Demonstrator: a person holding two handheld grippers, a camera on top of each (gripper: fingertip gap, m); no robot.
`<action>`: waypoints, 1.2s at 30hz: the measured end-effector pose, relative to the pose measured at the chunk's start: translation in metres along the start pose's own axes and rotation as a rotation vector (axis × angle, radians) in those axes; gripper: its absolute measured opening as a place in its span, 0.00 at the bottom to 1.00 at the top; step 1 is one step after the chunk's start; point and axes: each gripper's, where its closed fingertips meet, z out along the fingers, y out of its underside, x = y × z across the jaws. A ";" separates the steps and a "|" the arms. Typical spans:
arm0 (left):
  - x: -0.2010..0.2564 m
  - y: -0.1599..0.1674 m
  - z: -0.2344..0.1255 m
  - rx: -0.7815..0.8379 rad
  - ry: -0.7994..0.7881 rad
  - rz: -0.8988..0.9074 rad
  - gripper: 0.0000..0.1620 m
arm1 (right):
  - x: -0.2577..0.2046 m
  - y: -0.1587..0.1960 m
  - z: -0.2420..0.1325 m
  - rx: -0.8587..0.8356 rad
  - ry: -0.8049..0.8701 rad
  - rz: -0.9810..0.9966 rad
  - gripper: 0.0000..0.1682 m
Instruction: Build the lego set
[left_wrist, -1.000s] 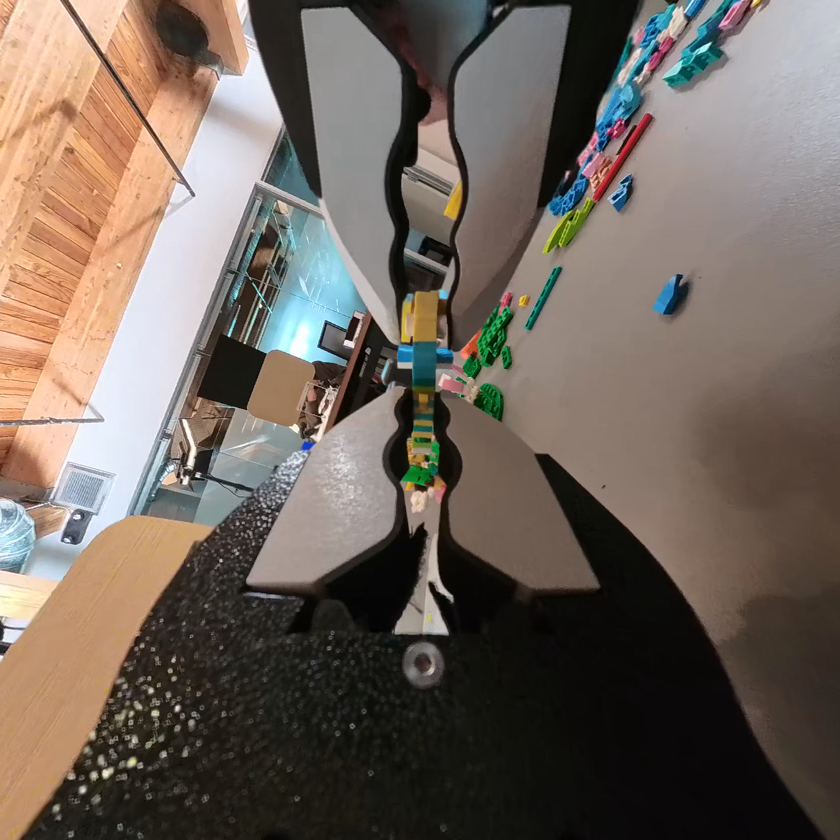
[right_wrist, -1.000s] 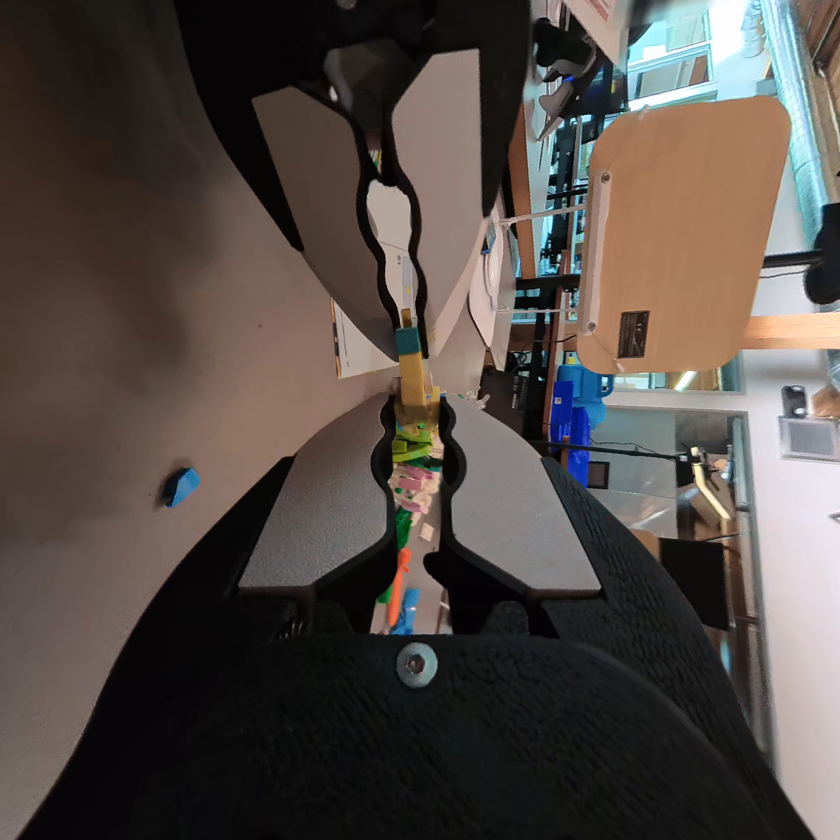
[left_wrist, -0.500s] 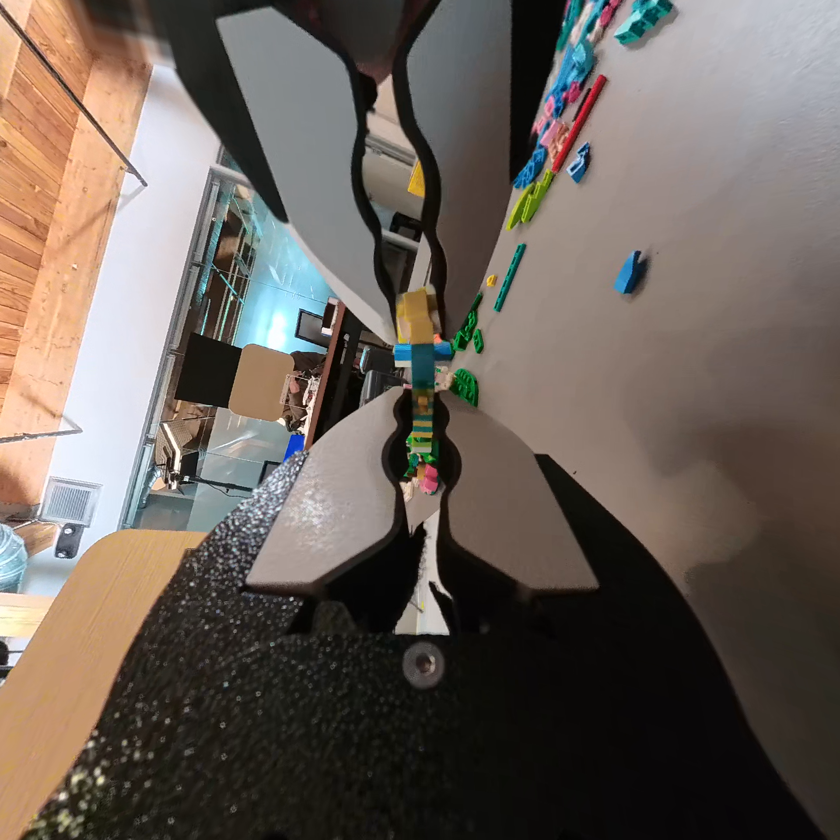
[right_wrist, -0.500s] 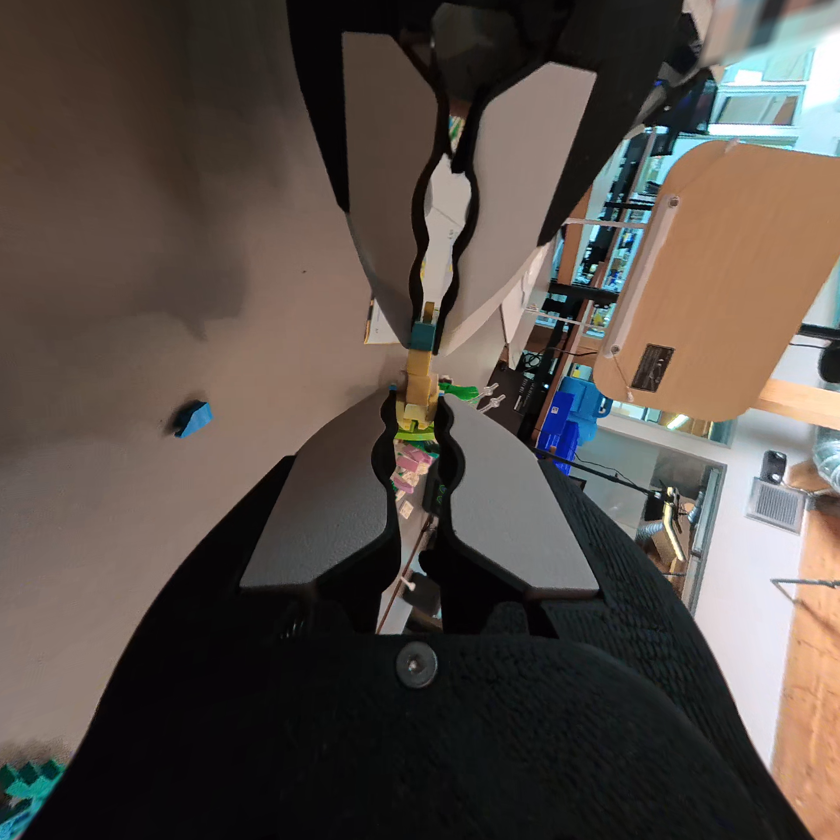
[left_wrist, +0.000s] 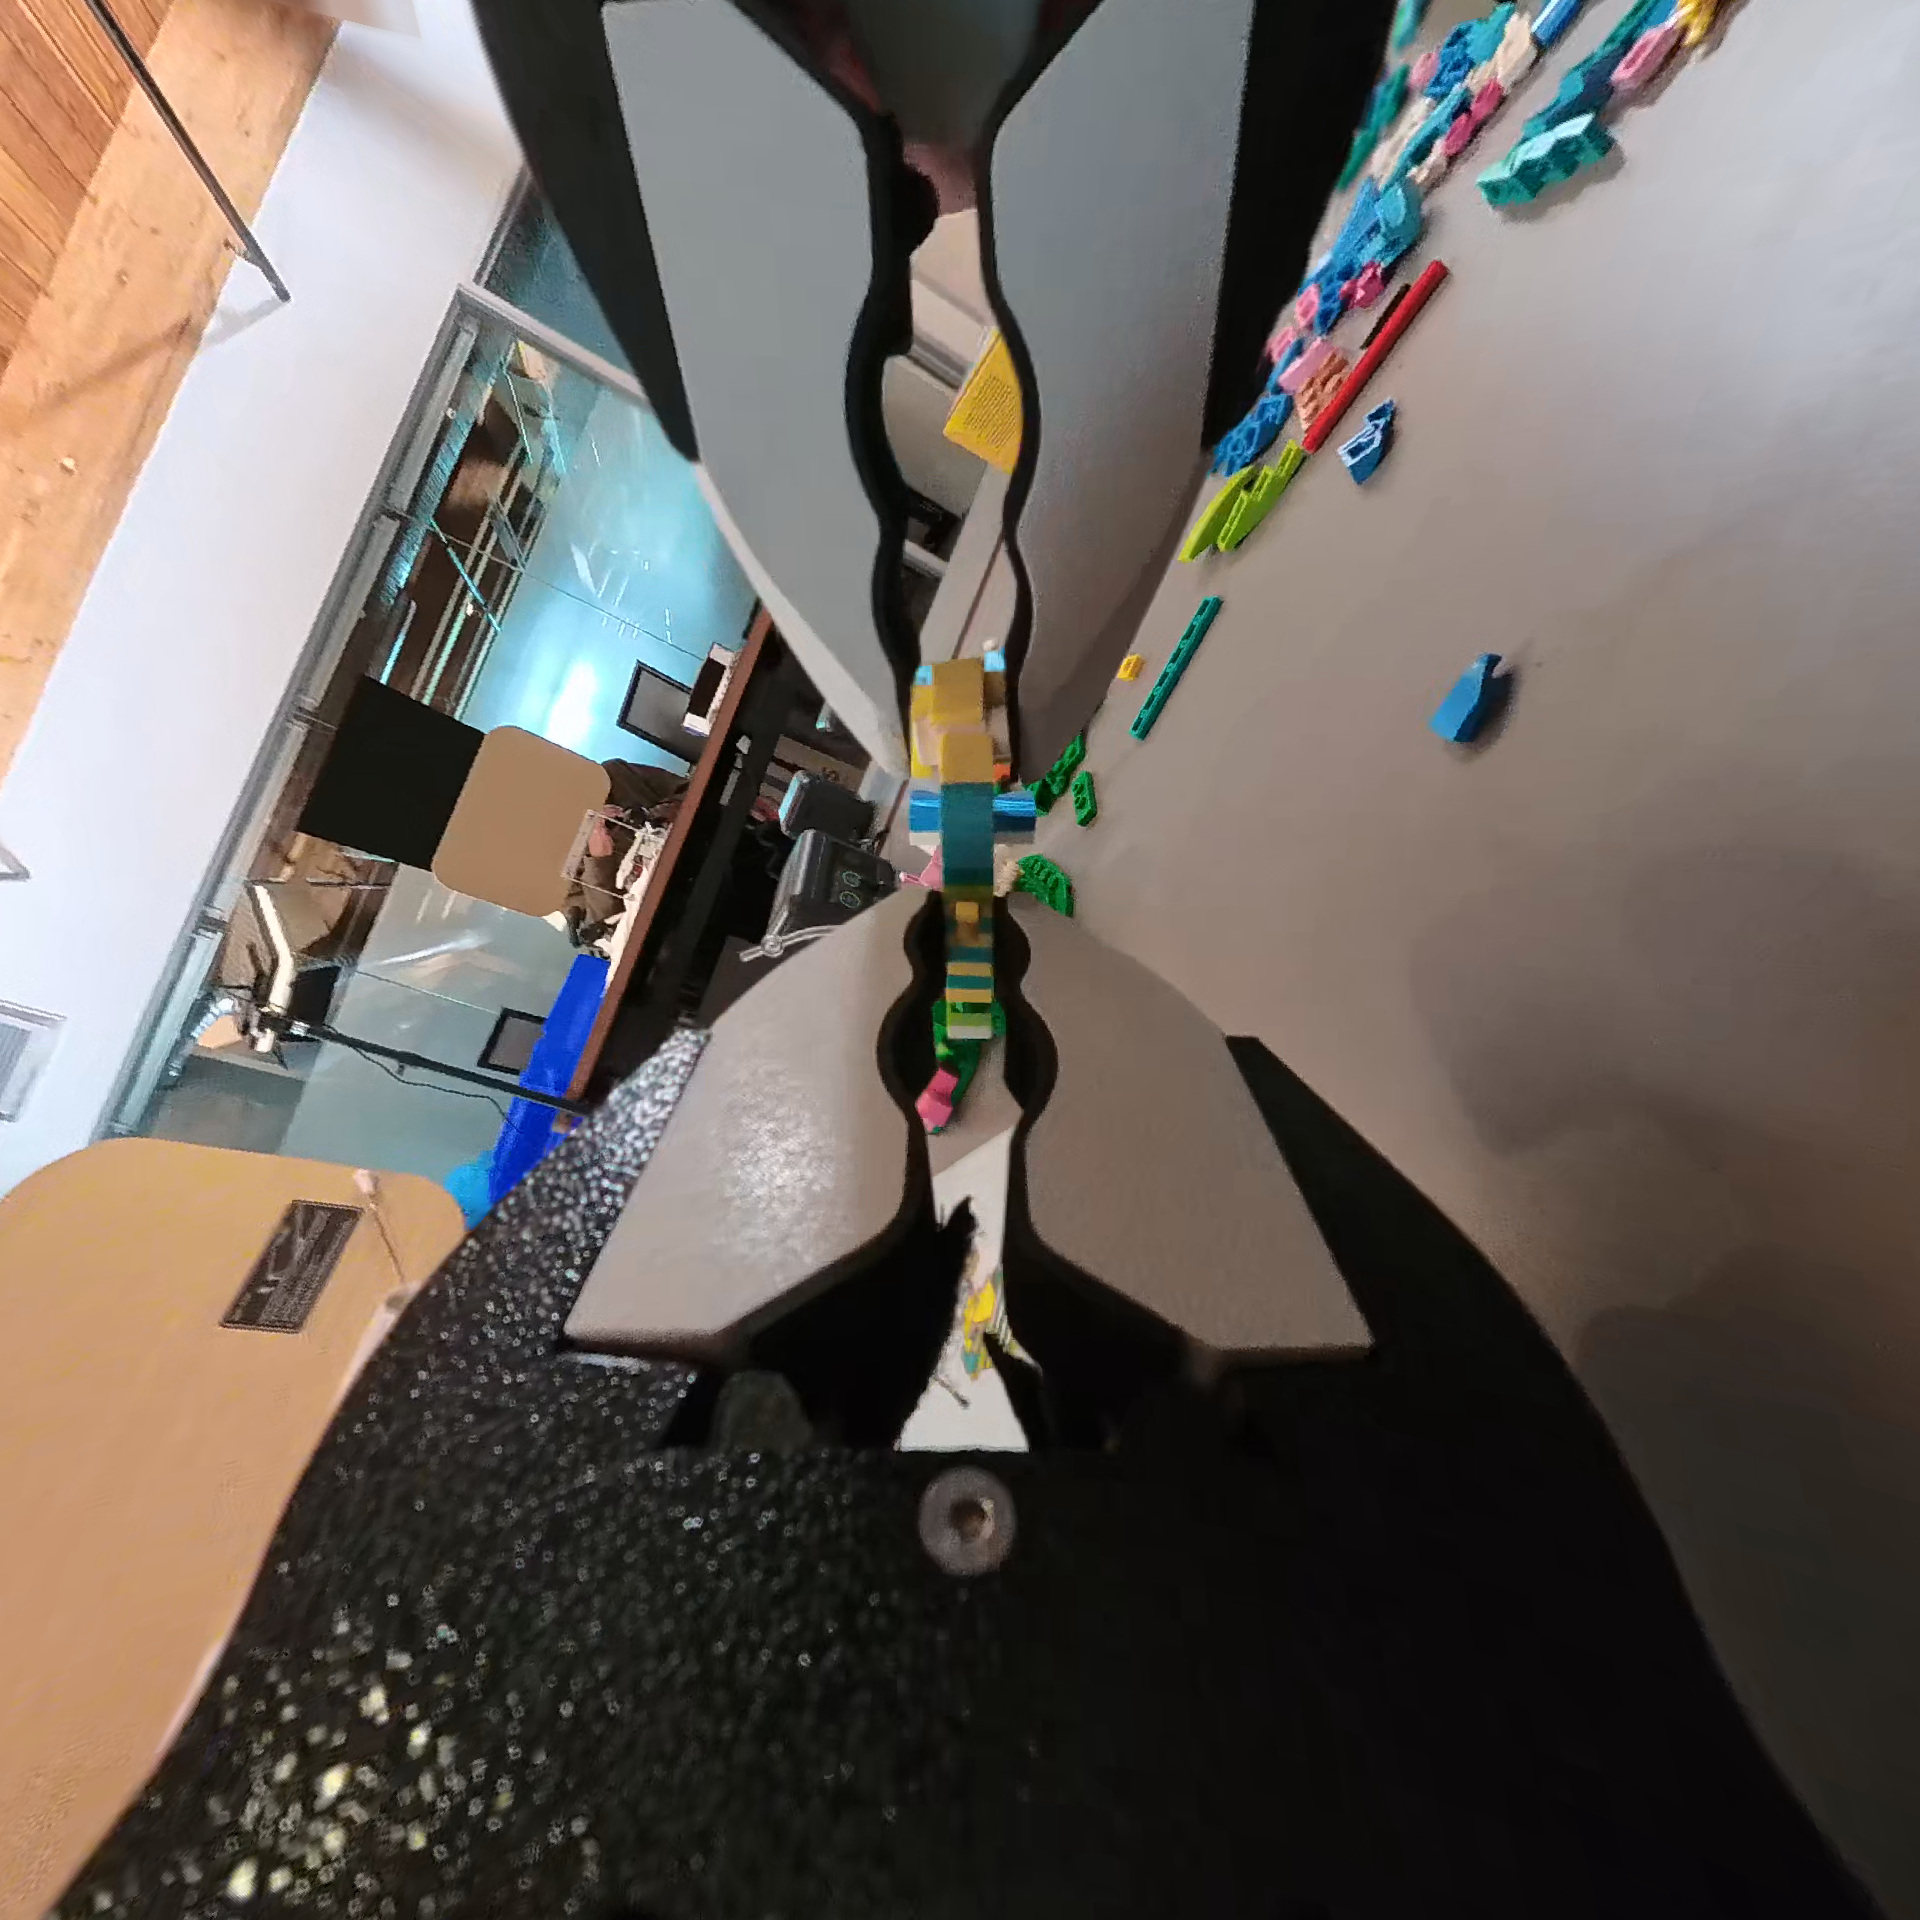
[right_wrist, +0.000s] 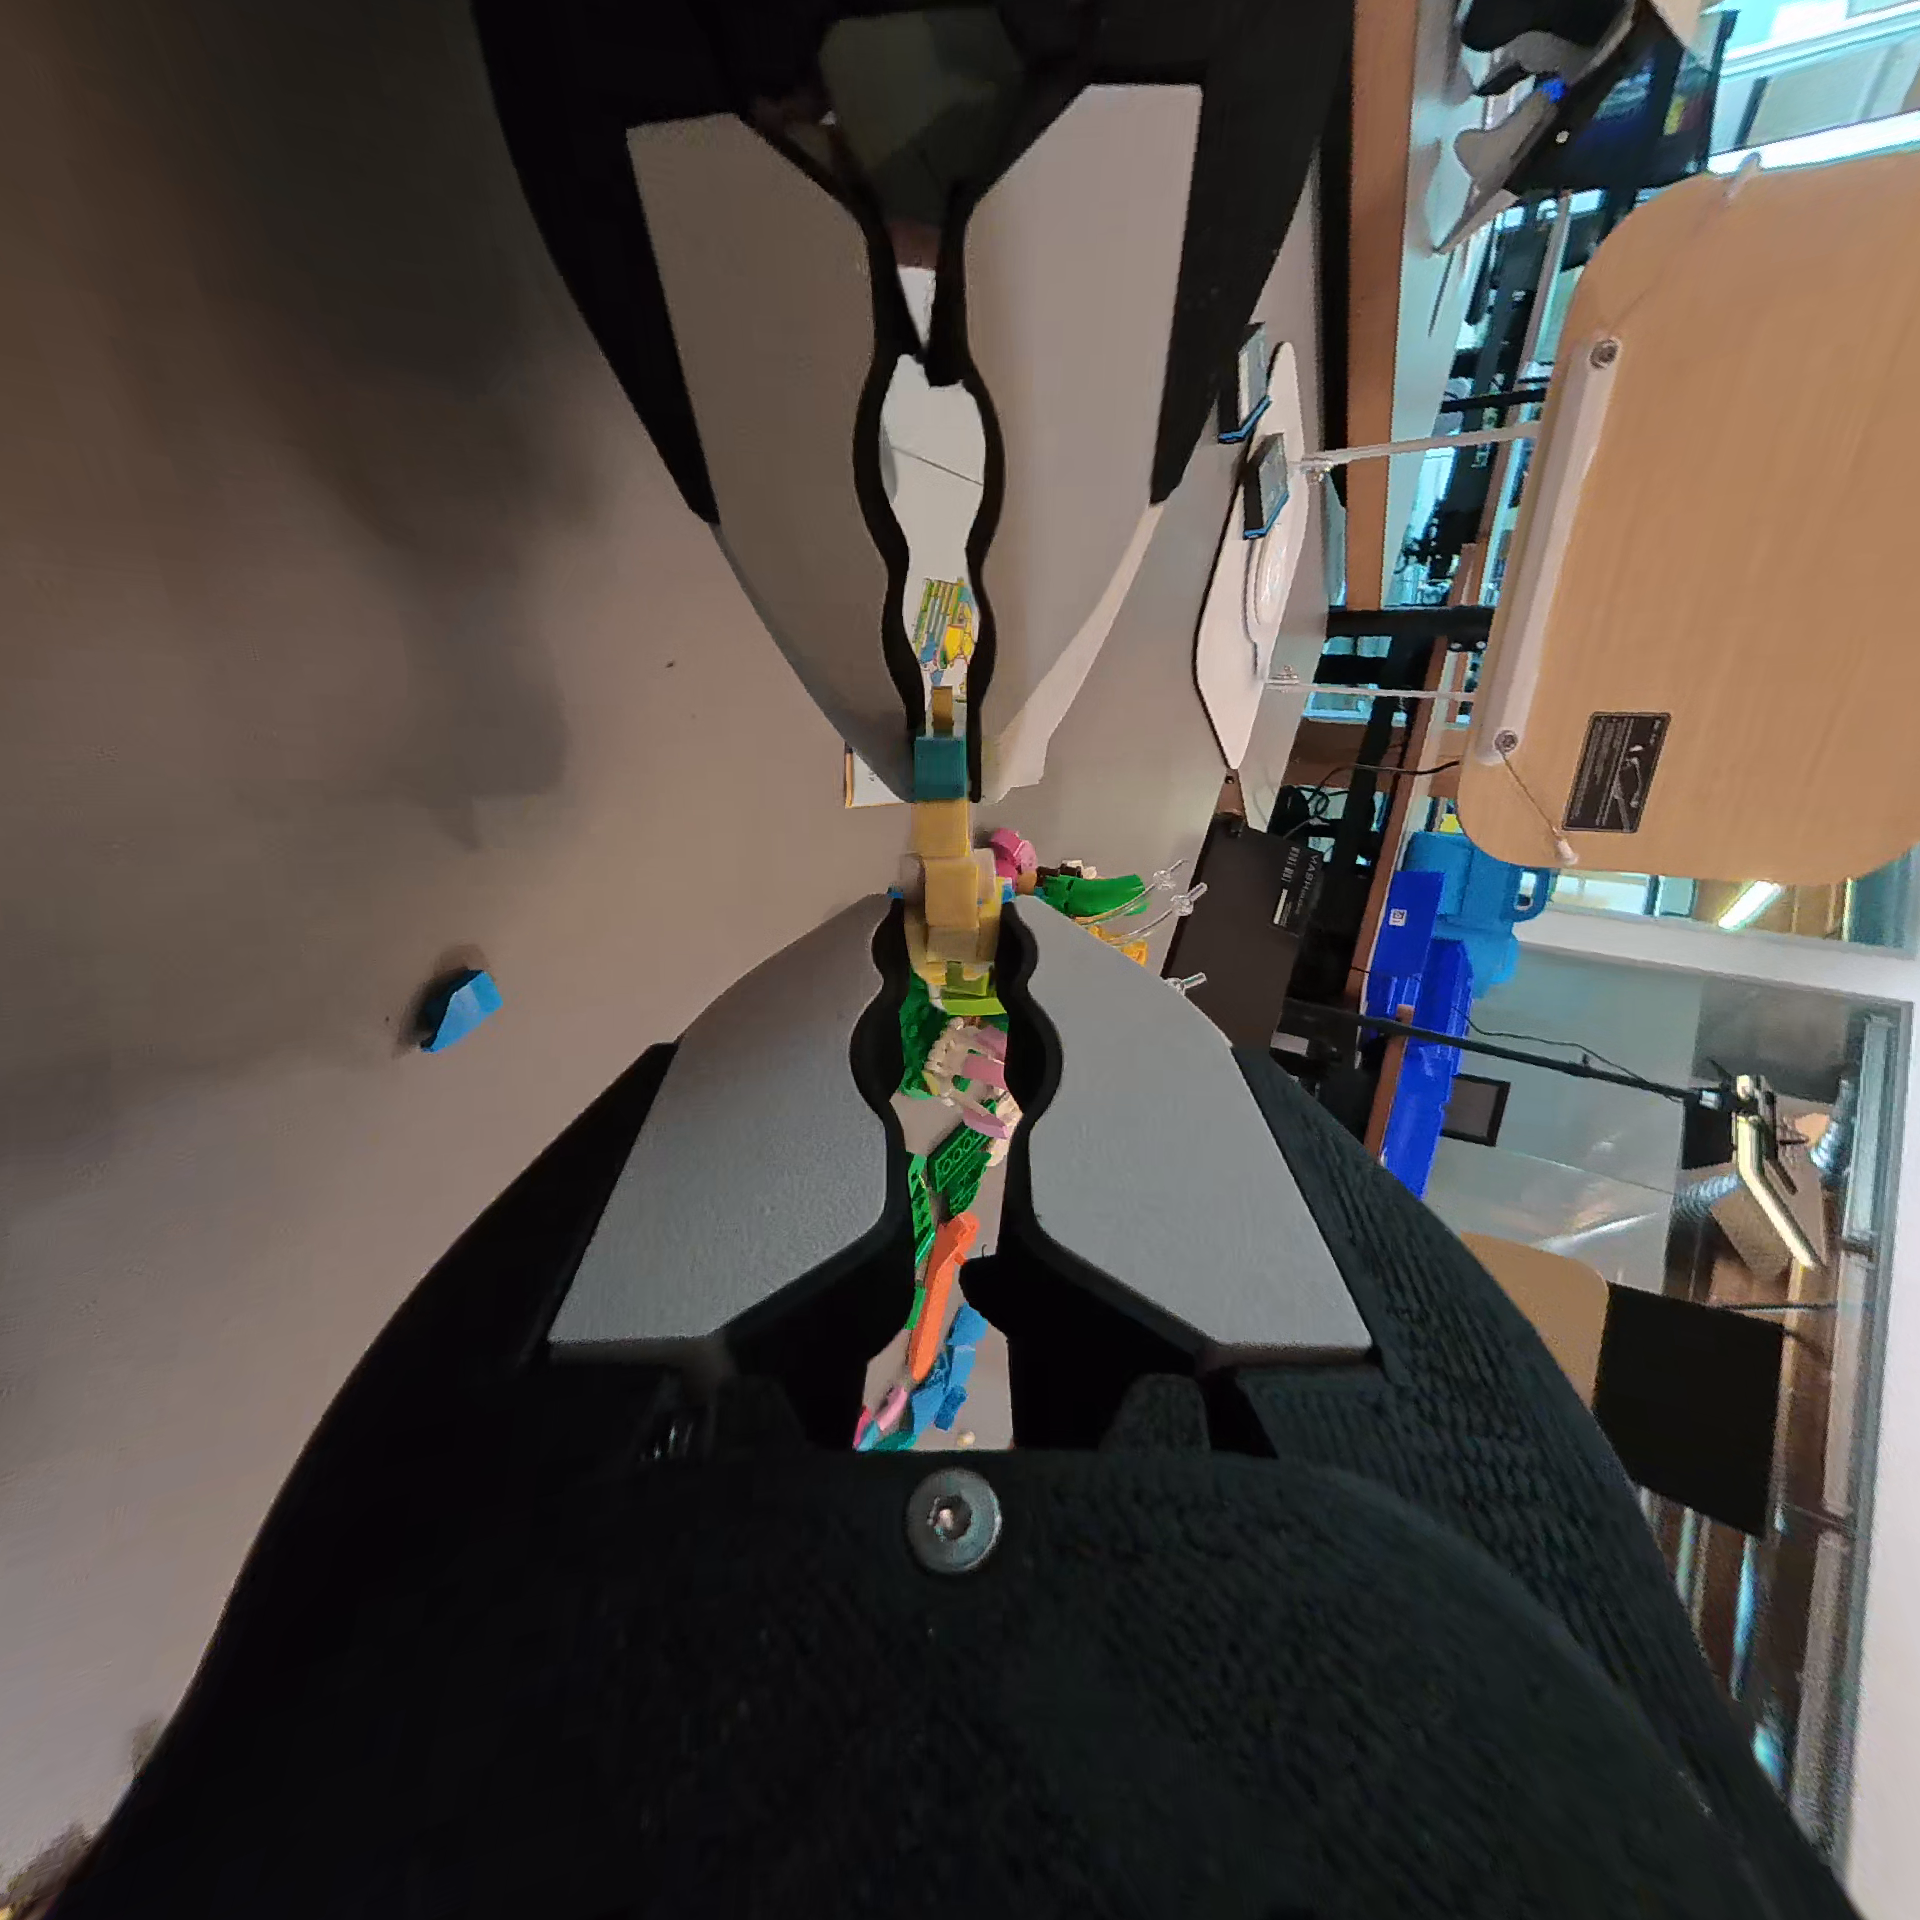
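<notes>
The left gripper and the right gripper meet tip to tip above the grey tabletop, each closed to a narrow slit on opposite ends of one small multicoloured lego assembly of yellow, teal and blue bricks. The assembly is held off the table between the two sets of tips, with no free room around it. A lone blue sloped brick lies apart on open grey surface. Farther along the table, green plates, a long teal strip, a red bar and a scatter of blue, pink and teal loose bricks crowd toward the far edge.
</notes>
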 end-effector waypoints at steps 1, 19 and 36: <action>0.000 0.000 0.000 -0.002 0.005 -0.022 0.05 | 0.001 0.000 0.000 -0.002 0.011 0.006 0.09; 0.002 -0.001 -0.005 0.017 0.070 -0.061 0.05 | 0.004 -0.003 0.001 -0.010 0.057 -0.097 0.09; -0.004 -0.013 -0.006 0.072 -0.027 0.008 0.05 | 0.004 -0.008 0.000 -0.004 0.091 -0.127 0.09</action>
